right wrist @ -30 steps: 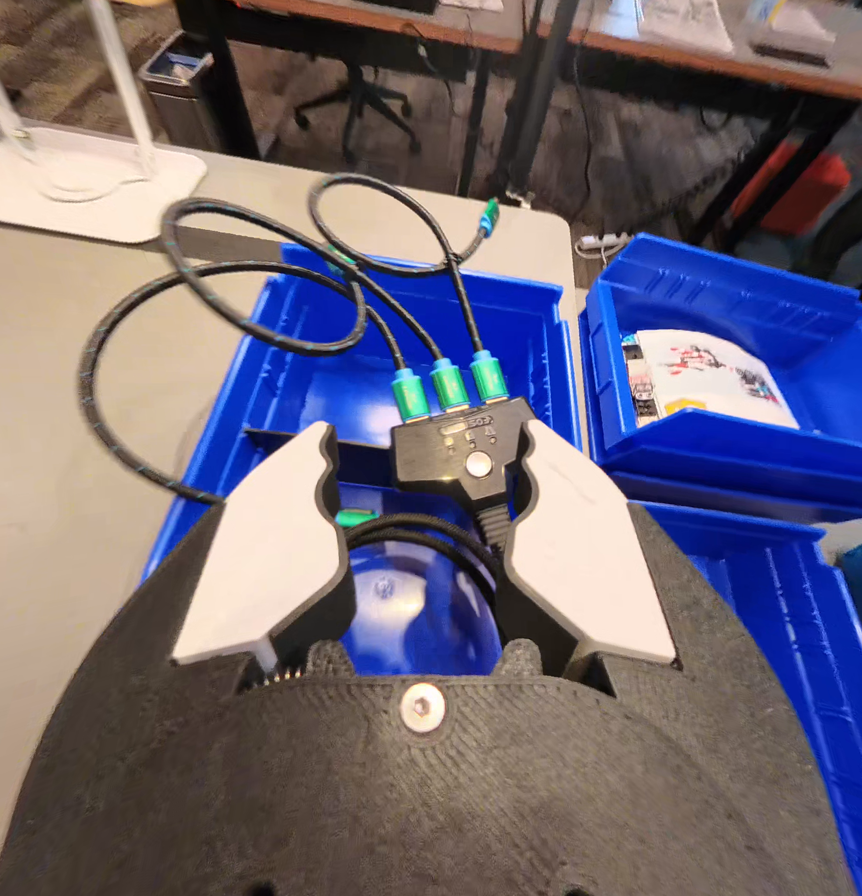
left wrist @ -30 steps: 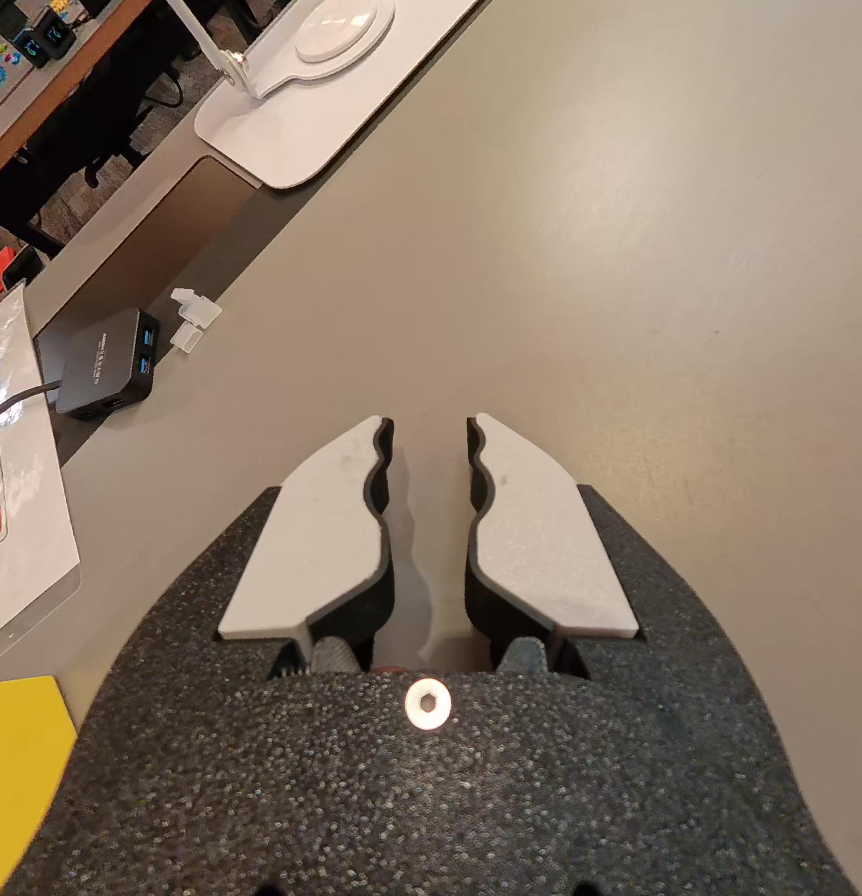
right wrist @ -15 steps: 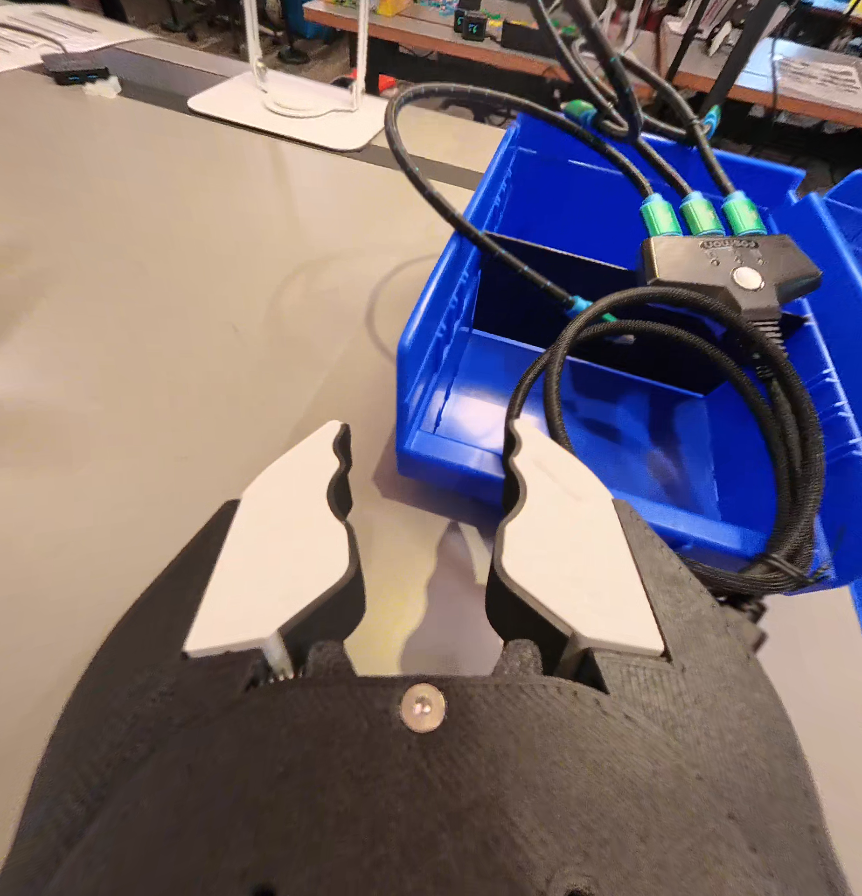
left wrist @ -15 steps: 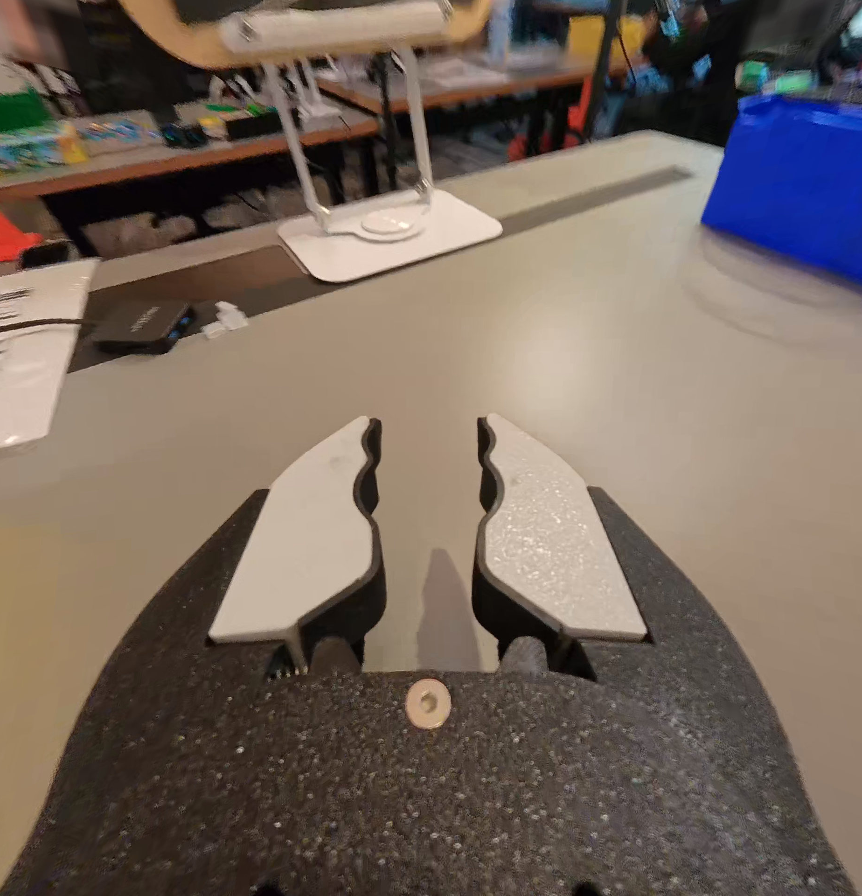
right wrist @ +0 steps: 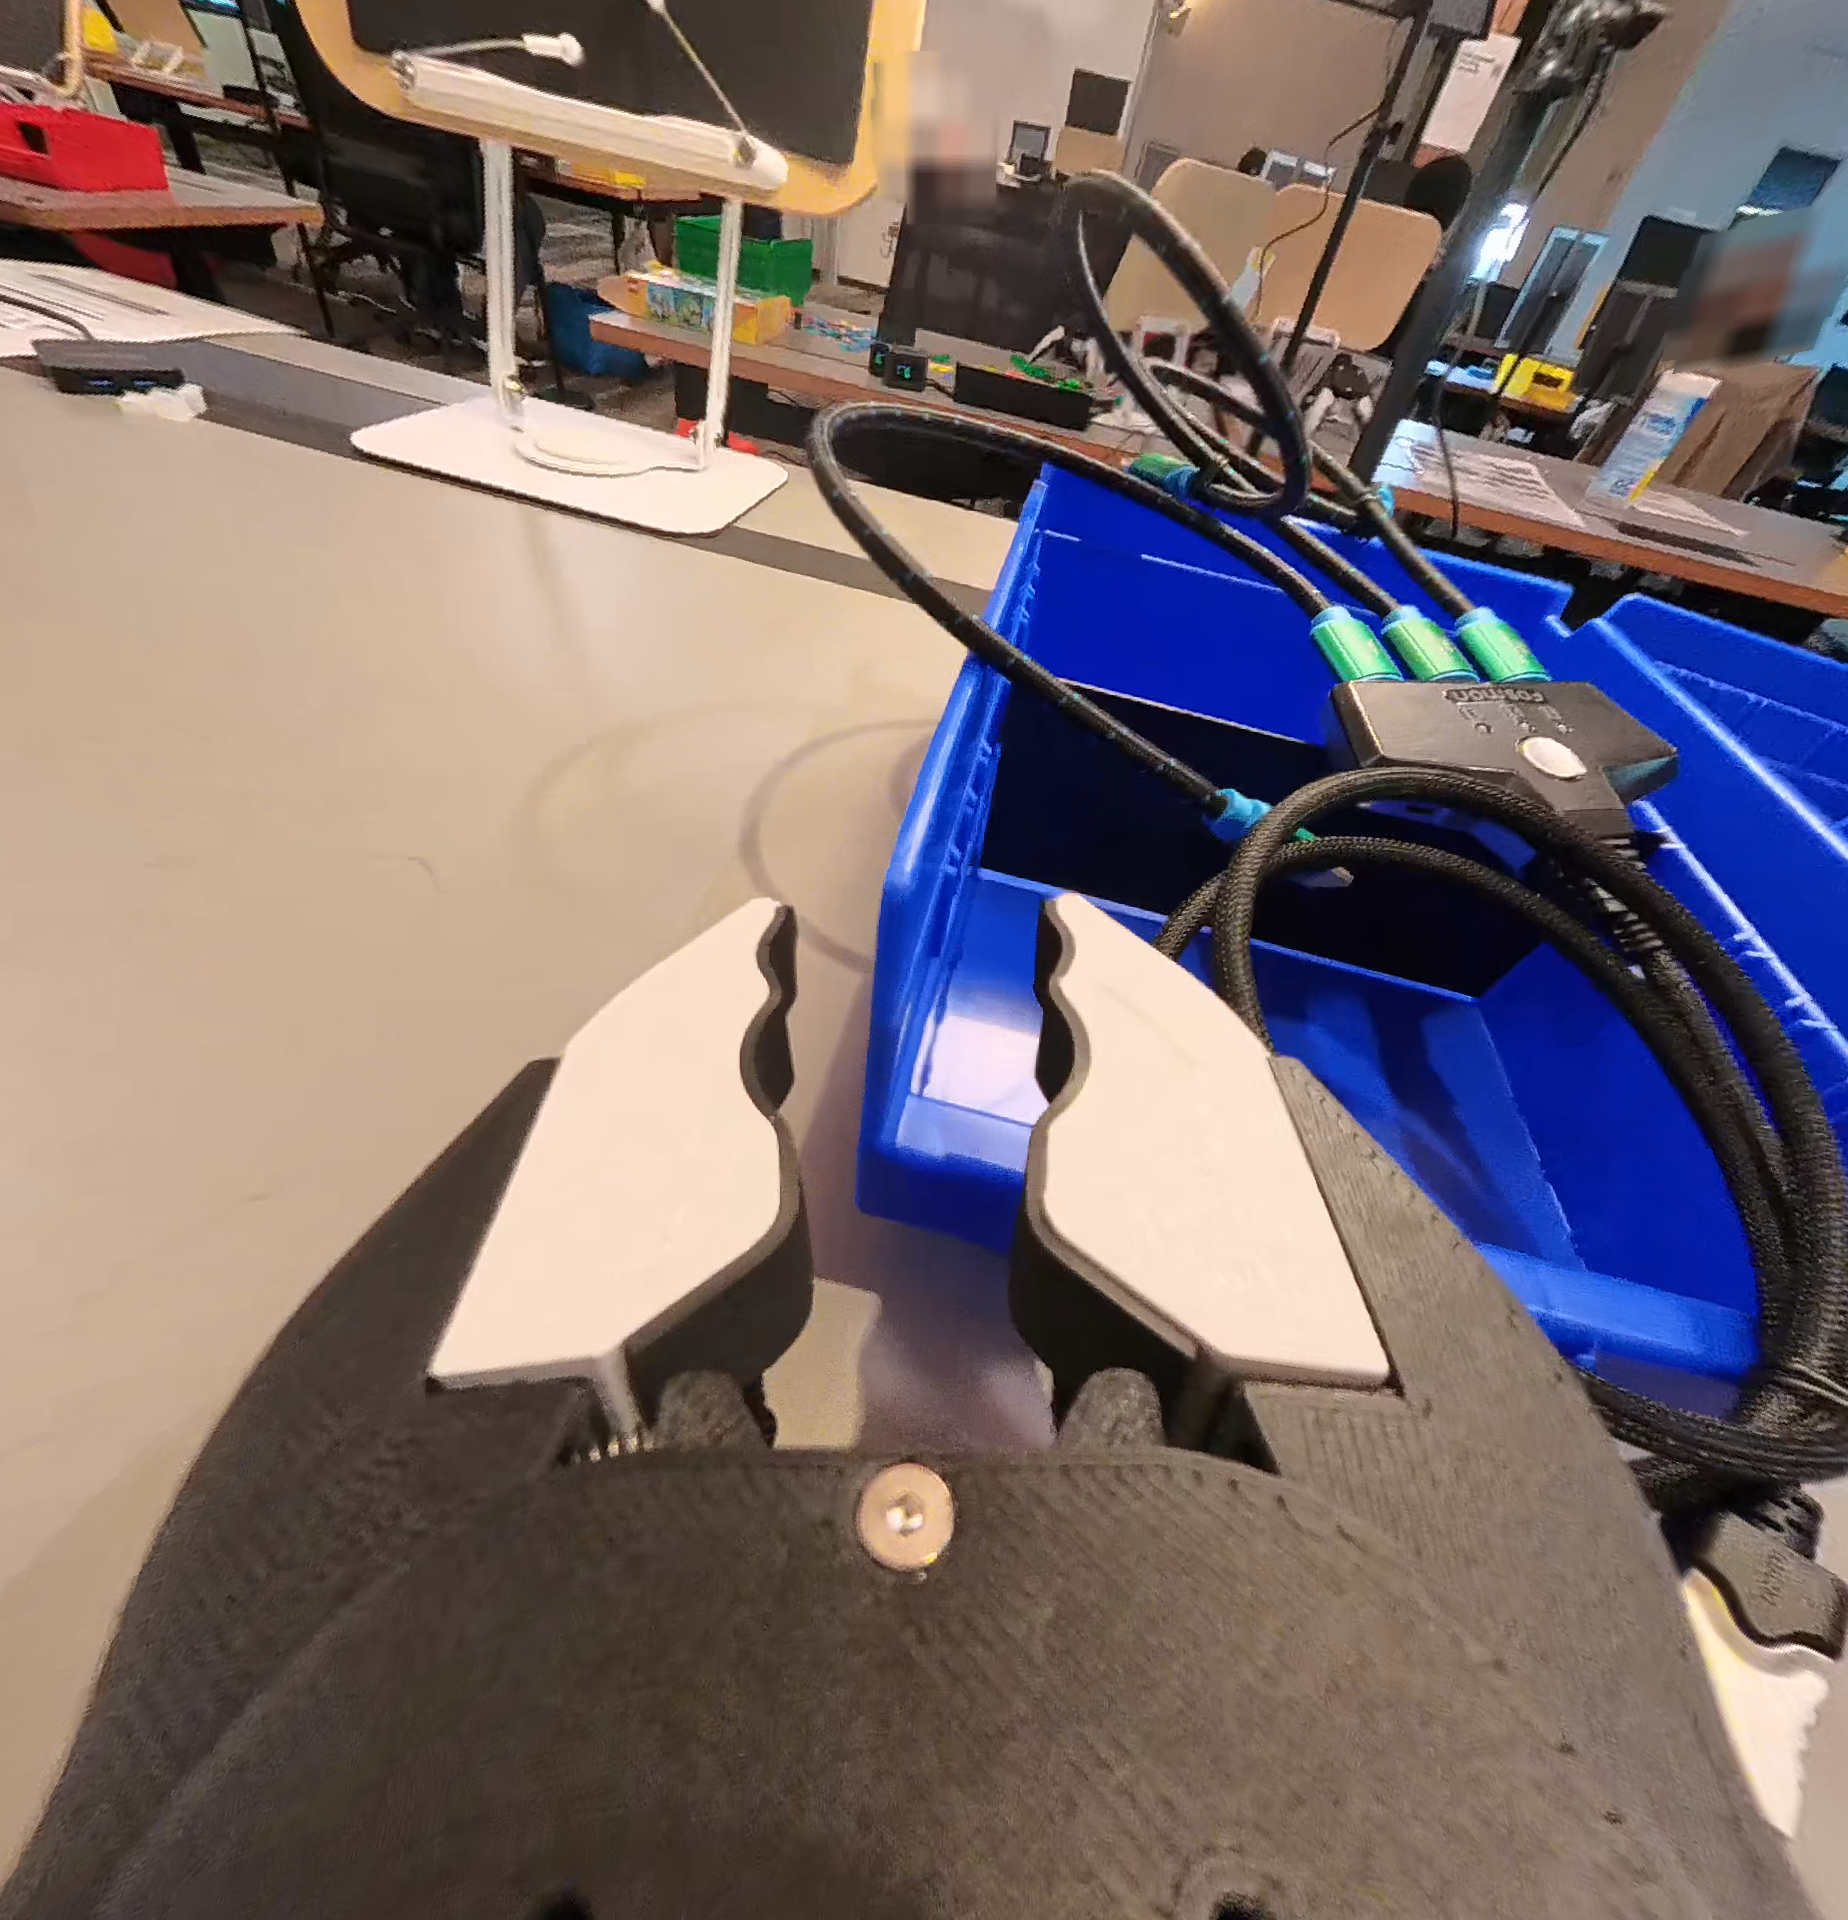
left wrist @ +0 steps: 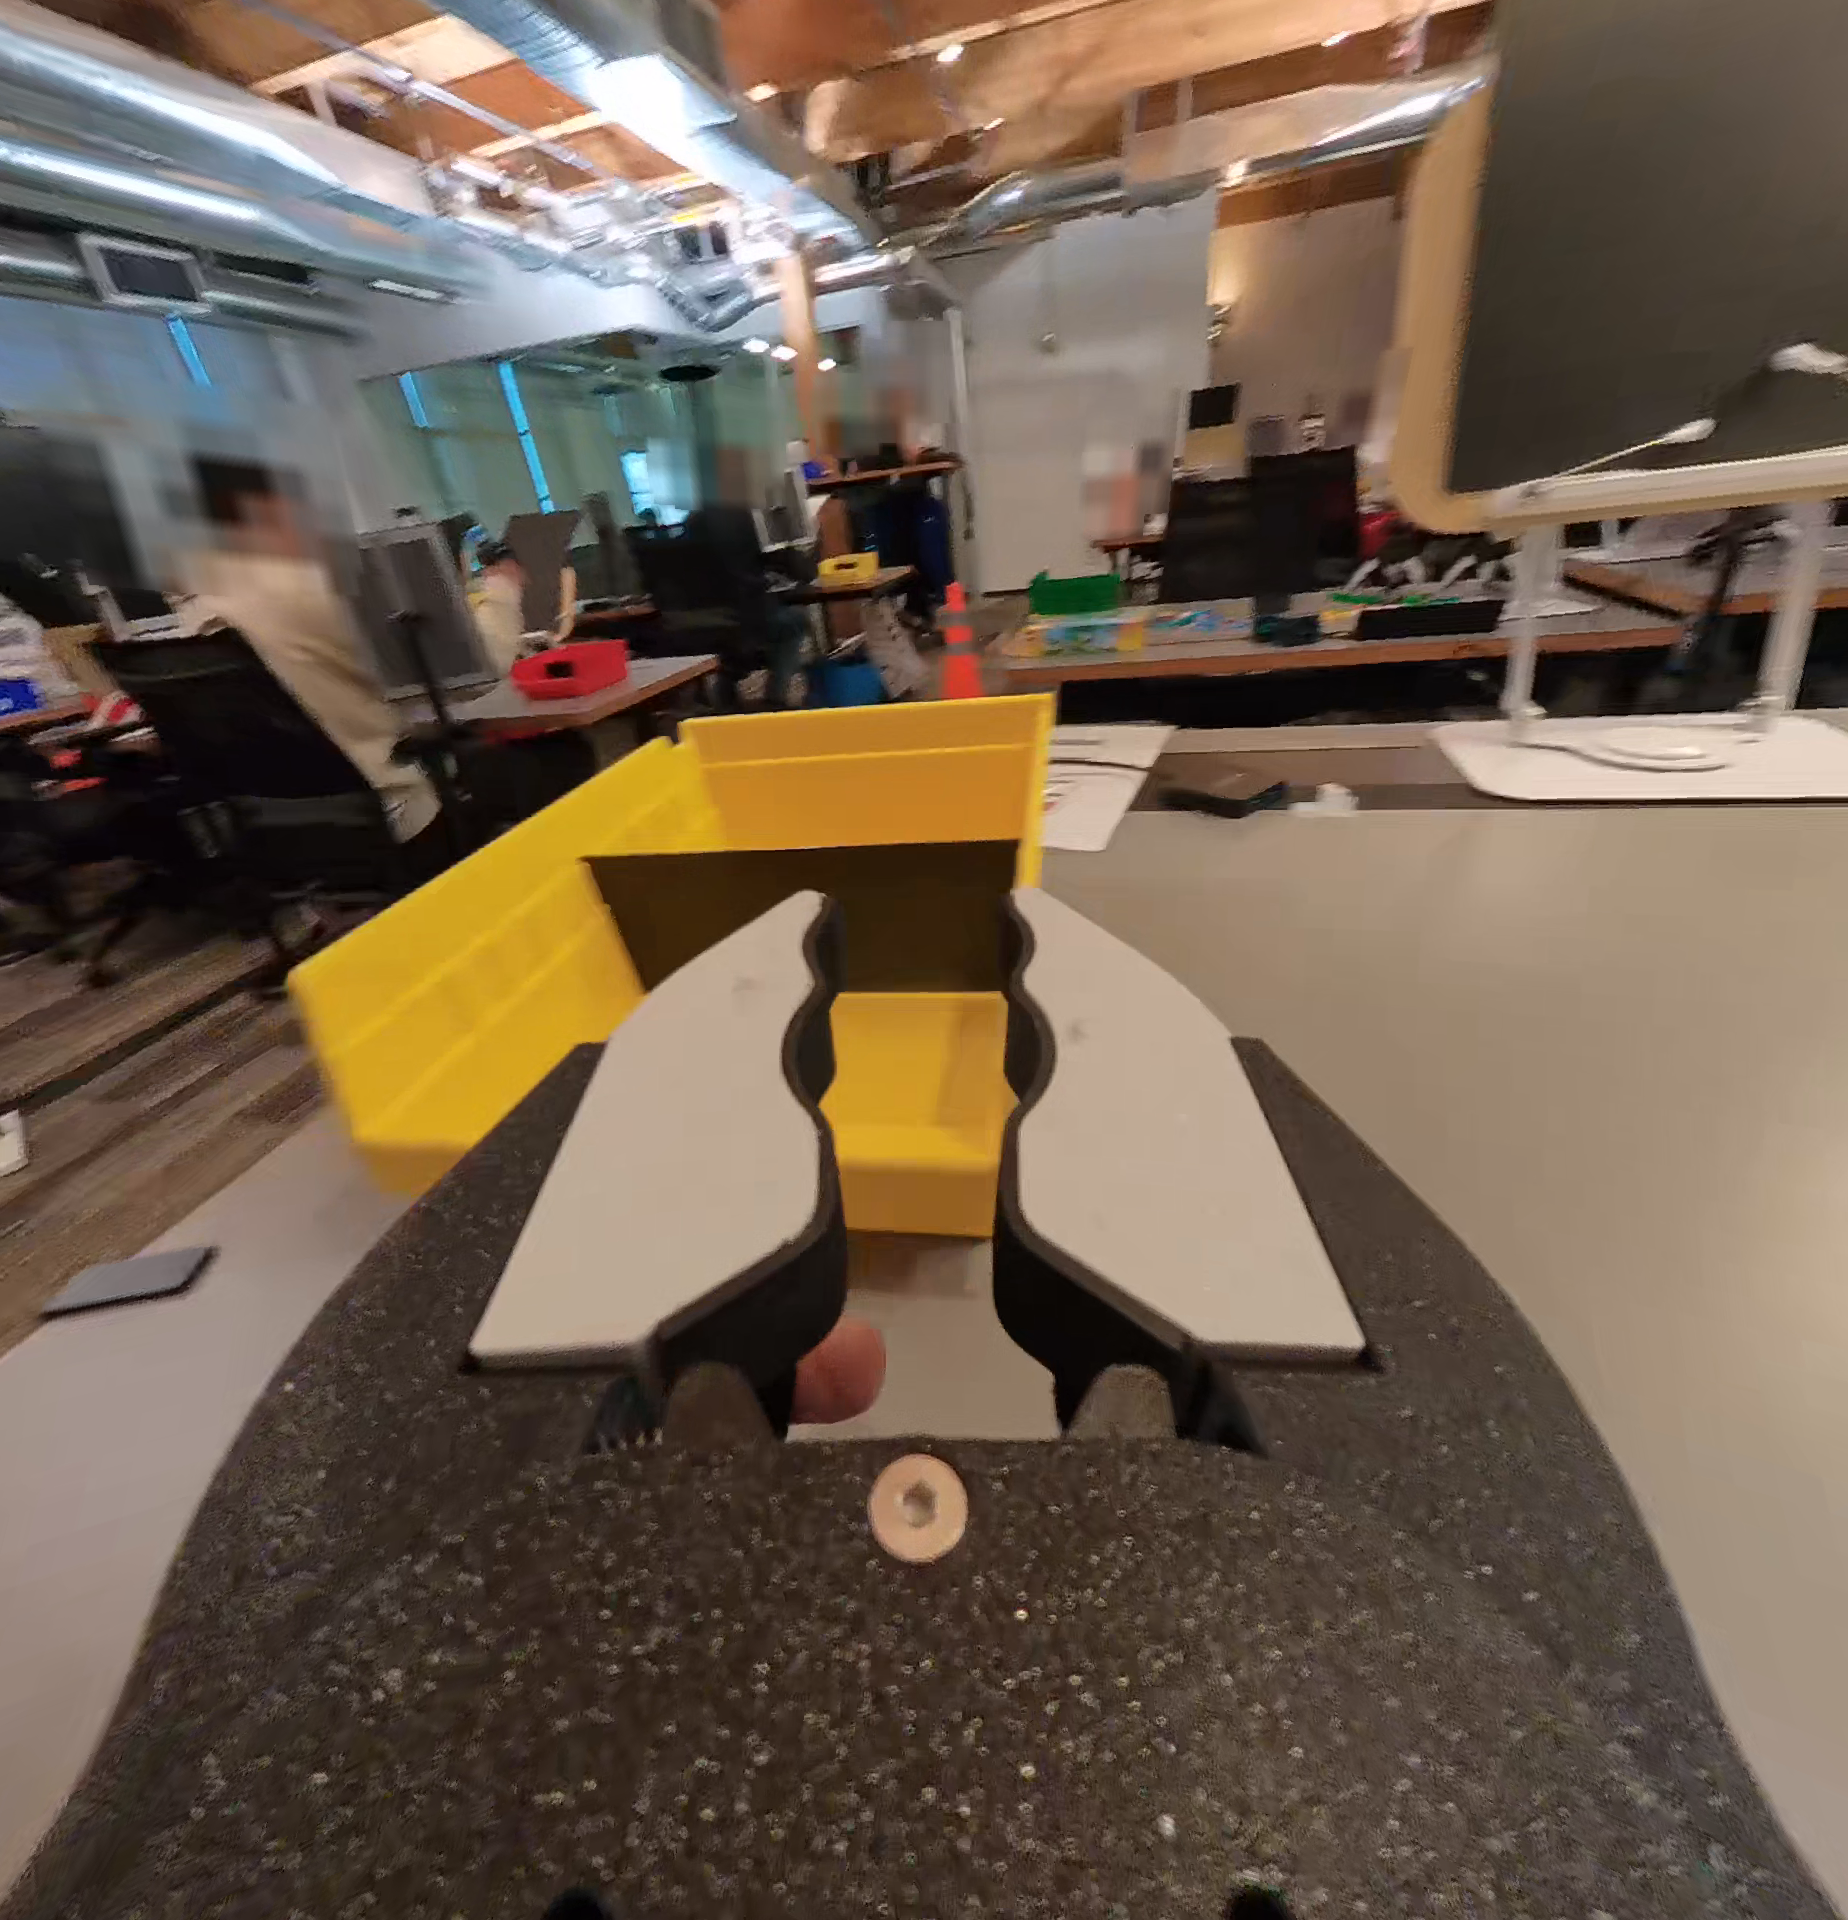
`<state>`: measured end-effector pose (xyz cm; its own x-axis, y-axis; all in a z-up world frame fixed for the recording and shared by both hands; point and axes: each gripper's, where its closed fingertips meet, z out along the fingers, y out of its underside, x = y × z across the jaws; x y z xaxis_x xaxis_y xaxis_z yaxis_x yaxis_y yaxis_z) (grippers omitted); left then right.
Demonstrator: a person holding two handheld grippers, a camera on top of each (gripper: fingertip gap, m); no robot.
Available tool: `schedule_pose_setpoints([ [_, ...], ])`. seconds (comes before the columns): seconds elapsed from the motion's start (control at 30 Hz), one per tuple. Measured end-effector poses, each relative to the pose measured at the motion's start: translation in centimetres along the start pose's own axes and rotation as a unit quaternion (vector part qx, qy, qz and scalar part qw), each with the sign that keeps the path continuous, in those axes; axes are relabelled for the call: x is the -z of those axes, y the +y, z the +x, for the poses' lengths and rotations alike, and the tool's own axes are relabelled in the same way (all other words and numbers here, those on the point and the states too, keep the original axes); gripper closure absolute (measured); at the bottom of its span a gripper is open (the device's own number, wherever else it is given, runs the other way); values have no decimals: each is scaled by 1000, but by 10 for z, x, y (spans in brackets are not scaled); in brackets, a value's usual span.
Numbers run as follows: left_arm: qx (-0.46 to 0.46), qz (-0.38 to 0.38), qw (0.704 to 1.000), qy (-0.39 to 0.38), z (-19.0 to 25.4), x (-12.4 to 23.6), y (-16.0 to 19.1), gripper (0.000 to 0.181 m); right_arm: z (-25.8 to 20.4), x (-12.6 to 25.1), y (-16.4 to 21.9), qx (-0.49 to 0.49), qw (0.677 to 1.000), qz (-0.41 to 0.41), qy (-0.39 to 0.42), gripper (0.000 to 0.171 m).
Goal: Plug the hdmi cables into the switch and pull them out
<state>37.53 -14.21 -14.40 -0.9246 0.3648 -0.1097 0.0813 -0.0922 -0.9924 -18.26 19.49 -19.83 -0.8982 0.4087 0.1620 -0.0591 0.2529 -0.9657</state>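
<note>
Trailing past the frame edge, hdmi cables (right wrist: 1055, 634) leave the switch (right wrist: 1491, 743).

The blue bin (right wrist: 1003, 831) runs off the right edge; the coiled black cable (right wrist: 1772, 1195) hides its near corner. The background office is motion-blurred.

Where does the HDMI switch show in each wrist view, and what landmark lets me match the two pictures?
Left wrist view: the switch is not in it; the open left gripper faces a yellow bin.
Right wrist view: switch at right of centre, over the blue bin, three green plugs in it, beyond the open right gripper.
Shared landmark: the white stand base at the table's far edge.
</note>
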Motion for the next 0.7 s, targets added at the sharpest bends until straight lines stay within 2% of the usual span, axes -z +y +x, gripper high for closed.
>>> schedule_pose_setpoints([
  [0.1, 12, -49, 999, 20, -11, -12, 18, 142, 1, -2, 0, 18, 1000, -2, 11, 135],
  [0.2, 27, -117, 989, 91, 7, -30, 49, 135, -1, -6, 9, 16, 999, -40, 10, 135],
  [0.3, -7, -179, 977, 115, 19, -44, 73, 125, -2, -7, 11, 5, 999, -49, 8, 137],
  [0.5, -100, -177, 973, 109, 32, -65, 74, 130, -4, -12, 6, 17, 998, -64, 18, 127],
  [0.6, -134, -188, 969, 84, 29, -73, 80, 137, -3, -18, 5, 24, 996, -77, 25, 126],
  [0.7, -157, -188, 968, 55, 22, -78, 79, 152, 1, -22, 2, 34, 996, -80, 37, 131],
])
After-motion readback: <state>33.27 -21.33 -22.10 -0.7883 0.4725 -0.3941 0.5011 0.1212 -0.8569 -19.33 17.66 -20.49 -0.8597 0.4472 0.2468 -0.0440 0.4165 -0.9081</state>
